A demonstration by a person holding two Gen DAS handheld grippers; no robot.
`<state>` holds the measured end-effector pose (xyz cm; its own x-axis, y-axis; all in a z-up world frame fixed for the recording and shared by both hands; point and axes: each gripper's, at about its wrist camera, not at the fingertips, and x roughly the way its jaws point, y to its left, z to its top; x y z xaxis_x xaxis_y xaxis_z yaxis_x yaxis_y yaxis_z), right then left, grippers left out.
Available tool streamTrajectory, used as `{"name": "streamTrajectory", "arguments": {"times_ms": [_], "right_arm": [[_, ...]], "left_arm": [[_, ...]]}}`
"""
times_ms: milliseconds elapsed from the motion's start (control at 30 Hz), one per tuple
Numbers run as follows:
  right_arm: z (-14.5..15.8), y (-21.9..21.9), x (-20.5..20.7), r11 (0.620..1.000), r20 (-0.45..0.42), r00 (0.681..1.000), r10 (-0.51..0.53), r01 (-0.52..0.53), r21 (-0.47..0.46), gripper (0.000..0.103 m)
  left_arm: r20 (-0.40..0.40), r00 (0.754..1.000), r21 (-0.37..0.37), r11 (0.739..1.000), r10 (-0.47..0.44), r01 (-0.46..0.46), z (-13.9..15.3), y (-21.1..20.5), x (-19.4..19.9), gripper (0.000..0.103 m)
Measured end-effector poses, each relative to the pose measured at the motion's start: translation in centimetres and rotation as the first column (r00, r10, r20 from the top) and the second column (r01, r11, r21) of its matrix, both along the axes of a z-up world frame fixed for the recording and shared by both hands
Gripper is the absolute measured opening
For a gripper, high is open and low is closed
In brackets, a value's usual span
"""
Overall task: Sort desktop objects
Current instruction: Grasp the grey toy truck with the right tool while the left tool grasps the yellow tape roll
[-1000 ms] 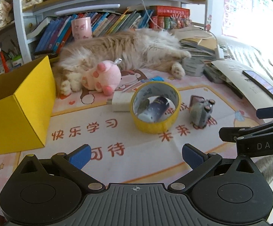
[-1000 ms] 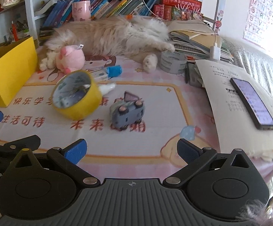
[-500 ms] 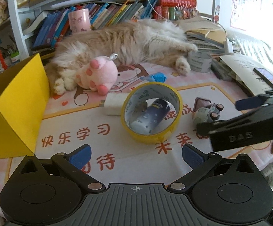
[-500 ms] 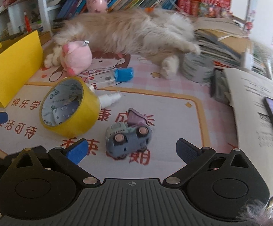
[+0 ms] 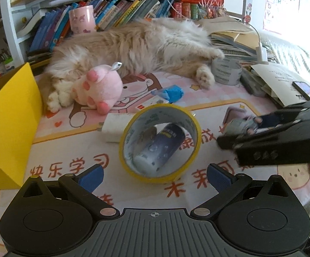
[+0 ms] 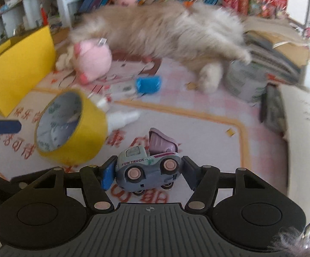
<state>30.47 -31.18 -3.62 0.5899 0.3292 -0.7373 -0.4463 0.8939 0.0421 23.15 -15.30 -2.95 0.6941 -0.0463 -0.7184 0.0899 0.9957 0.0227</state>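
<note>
A small grey toy truck [image 6: 146, 167] marked FUN TRUCK stands on the pink desk mat [image 6: 197, 132]. My right gripper [image 6: 148, 174] is closing on it, and the pads touch its front and rear ends. In the left wrist view that gripper [image 5: 272, 137] reaches in from the right over the truck [image 5: 238, 125]. My left gripper [image 5: 155, 176] is open with nothing between its fingers. It sits just in front of a yellow tape roll [image 5: 161, 112] standing on edge. A dark spray bottle [image 5: 159, 147] shows through the roll.
A yellow box [image 5: 7, 128] stands open at the left. A fluffy cat [image 5: 133, 45] lies across the back of the mat with a pink plush [image 5: 99, 87] at its paws. A blue wrapper [image 5: 170, 92], a grey tape roll [image 5: 226, 72], papers and a phone [image 5: 304, 90] sit nearby.
My right gripper has moved in over the toy truck and its jaws have closed from wide open onto it. My left gripper has drifted closer to the yellow tape roll.
</note>
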Motion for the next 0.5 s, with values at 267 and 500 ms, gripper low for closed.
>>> {"name": "streamTrajectory", "arguments": {"times_ms": [267, 500], "right_arm": [[1.6, -2.7, 0.2, 0.994, 0.016, 0.996, -0.09, 0.088, 0.056, 0.06], [2.1, -3.2, -0.3, 0.995, 0.04, 0.995, -0.09, 0.088, 0.056, 0.06]], "left_arm": [[0.002, 1.0, -0.034, 0.999, 0.016, -0.016, -0.7, -0.7, 2.3, 0.103], [-0.007, 1.0, -0.006, 1.0, 0.025, -0.025, -1.2, -1.3, 3.4, 0.103]]}}
